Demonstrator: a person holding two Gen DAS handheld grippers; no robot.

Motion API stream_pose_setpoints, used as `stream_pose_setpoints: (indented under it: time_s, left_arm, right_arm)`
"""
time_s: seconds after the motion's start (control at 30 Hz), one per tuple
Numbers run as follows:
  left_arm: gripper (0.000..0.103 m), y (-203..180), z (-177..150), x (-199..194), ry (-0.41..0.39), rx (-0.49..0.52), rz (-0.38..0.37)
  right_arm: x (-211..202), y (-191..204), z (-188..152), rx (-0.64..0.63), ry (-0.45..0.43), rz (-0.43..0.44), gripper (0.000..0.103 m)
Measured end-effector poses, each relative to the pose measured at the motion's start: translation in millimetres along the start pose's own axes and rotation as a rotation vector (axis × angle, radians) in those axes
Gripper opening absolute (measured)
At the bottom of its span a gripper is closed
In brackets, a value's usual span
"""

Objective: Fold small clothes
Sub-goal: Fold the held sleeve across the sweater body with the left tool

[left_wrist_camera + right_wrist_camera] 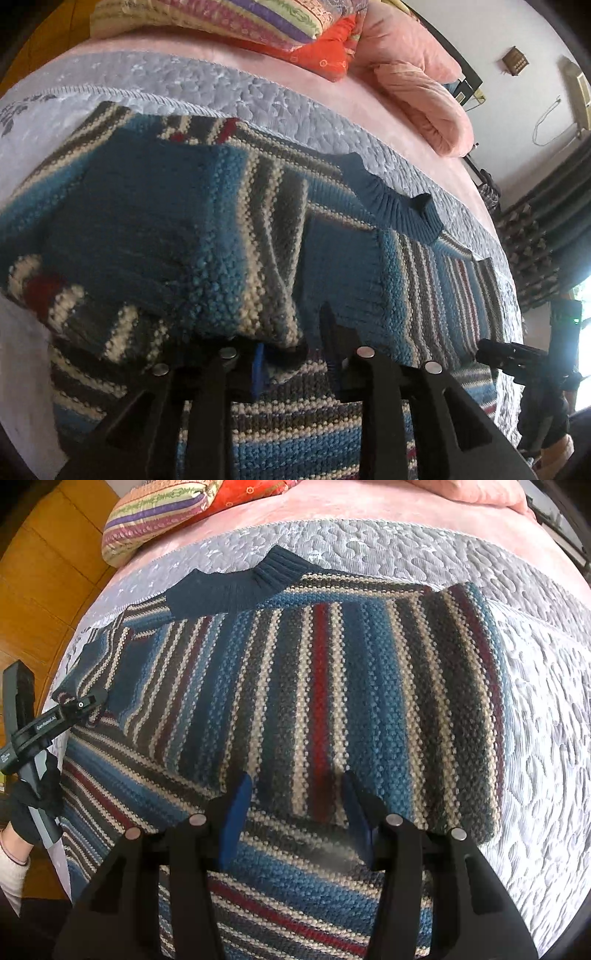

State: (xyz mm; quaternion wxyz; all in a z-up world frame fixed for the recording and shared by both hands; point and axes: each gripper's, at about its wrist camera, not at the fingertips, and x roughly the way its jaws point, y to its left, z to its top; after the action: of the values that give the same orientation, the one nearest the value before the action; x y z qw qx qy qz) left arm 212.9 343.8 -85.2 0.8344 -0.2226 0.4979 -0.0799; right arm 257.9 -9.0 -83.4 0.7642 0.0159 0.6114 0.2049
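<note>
— Whereabouts of the striped sweater (332,686)?

— Spread across the grey quilted cover (535,701) on the bed, with the dark ribbed collar (236,587) at the far side. Partly folded already: a panel with stripes running near to far laid over a layer with stripes running crosswise.

— And the right gripper (297,805)?

— Low over the near part of the knit, just at the near edge of that folded panel. Blue pads (236,812) set wide apart, with nothing pinched between them. Hard to say whether touching the wool or just above it.

— The left gripper (293,347)?

— Out at the left end of the sweater, as seen from the right wrist camera. Narrower than the other, and closed on a bunched fold of the knit. Fabric draped over the left finger, hiding most of its blue pad. Raised a little off the cover there, with the nearby stripes blurred.

— Held by what?

— A hand in a dark glove (33,812), with a pale sleeve cuff below it.

— Anything else on the bed?

— Far off, on the pink sheet (369,506): a striped pillow (155,513) beside an orange one (251,494). Also a rolled pink blanket (424,107) at the far right, seen from the left wrist camera. All well apart from the sweater. Wooden floor (37,572) beyond the left edge of the bed.
</note>
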Motion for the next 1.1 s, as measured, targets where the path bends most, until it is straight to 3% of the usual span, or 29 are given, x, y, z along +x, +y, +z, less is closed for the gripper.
stream_pose_setpoints:
  time_s: [0.17,0.23,0.3,0.47,0.67,0.87,1.0,1.1]
  left_arm:
    - [0.048,-1,8,-25,0.085,-0.015,-0.053]
    - [0.05,2,14,-41,0.104,-0.016,-0.068]
    - [0.053,9,21,-57,0.075,-0.028,-0.082]
    - [0.054,49,43,-90,-0.03,-0.093,0.015]
    - [0.054,95,47,-69,-0.016,-0.153,0.157]
    - [0.054,99,42,-42,0.022,-0.072,0.211]
    - [0.055,101,44,-44,0.006,-0.081,0.179]
    - [0.054,109,50,-65,-0.059,-0.117,0.135]
  right_arm:
    - [-8,4,-2,-0.004,0.005,0.002,0.052]
    - [-12,9,0,0.006,0.004,0.025,0.052]
    - [-13,16,5,0.027,0.005,0.062,0.052]
    - [-10,56,23,0.047,0.006,0.159,0.052]
    - [6,126,48,0.006,0.037,0.214,0.052]
    - [36,180,75,0.04,0.091,0.319,0.054]
    - [60,201,85,0.056,0.123,0.315,0.055]
    - [75,208,87,0.08,0.144,0.312,0.059]
